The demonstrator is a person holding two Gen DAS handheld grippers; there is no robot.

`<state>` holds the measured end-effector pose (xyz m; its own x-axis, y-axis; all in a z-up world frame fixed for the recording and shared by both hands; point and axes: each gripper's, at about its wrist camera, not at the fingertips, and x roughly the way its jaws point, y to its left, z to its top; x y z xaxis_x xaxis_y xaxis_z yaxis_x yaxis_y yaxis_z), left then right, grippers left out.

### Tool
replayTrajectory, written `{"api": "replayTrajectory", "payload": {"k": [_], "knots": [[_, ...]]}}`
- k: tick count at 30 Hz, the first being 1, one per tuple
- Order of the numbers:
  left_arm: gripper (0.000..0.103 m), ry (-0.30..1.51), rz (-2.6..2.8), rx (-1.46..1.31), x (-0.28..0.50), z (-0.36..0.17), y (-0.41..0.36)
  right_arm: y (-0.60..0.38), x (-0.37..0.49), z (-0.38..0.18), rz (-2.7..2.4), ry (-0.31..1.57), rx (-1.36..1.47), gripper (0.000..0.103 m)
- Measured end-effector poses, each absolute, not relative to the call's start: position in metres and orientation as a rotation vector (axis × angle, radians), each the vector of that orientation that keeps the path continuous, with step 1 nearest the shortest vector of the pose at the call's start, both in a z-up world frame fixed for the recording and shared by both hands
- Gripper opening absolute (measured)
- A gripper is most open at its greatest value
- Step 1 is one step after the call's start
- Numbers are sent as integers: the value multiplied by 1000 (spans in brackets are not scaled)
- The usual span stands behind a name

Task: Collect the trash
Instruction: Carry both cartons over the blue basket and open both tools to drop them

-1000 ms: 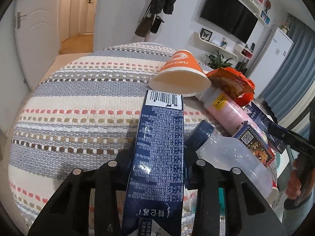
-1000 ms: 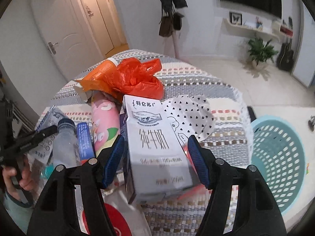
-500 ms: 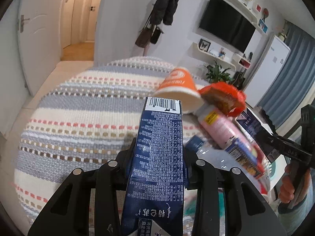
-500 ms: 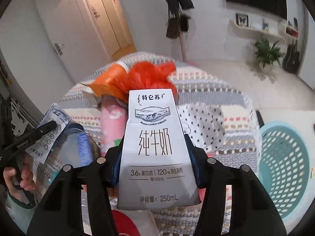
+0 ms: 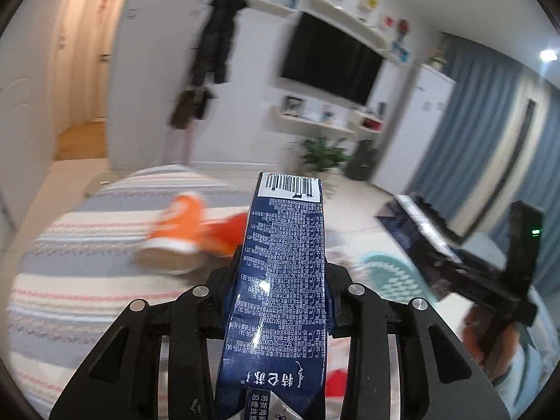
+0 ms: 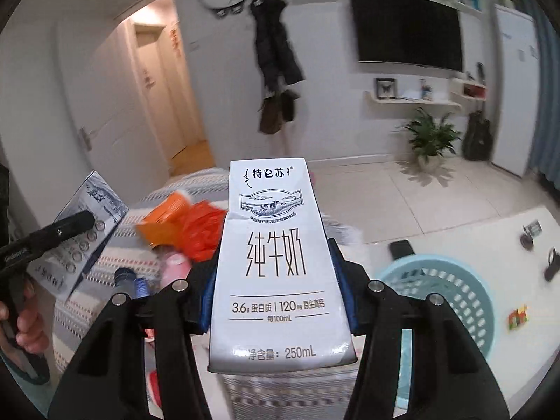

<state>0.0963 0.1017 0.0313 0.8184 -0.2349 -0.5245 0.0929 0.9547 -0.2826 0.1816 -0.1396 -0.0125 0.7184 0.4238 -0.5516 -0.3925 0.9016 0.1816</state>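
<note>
Both my claws have risen off the bench since a second ago; the litter that sat close now lies lower and blurred. Turquoise basket sits on the floor to my right, likely the drop point, hence the lift. Left claw clamps a dark blue carton edge-on. Right claw grips the white milk carton by its sides. Orange cup and orange bag remain on the bench.
</note>
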Motion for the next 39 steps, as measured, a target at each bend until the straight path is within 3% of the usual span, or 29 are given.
{"api": "replayTrajectory", "payload": {"k": [8,15,23,31,36,38,39], "knots": [[35,639,-343,-194,136,25,-15,-240,183,-31,262,628,204,51],[35,767,-429,-173,185,-30,-104,-305,195,-89,77,775,291,51],[35,915,-469,-185,222,-107,-148,-335,201,-156,-5,934,350,51],[35,1026,-486,-183,237,-152,-169,-341,204,-180,-23,996,349,51],[50,1026,-497,-202,240,-157,-170,-349,199,-183,-40,1004,382,52],[62,1014,-495,-209,231,-151,-165,-354,197,-182,-41,997,409,59],[62,1007,-491,-208,230,-149,-165,-356,197,-181,-39,991,415,60]]}}
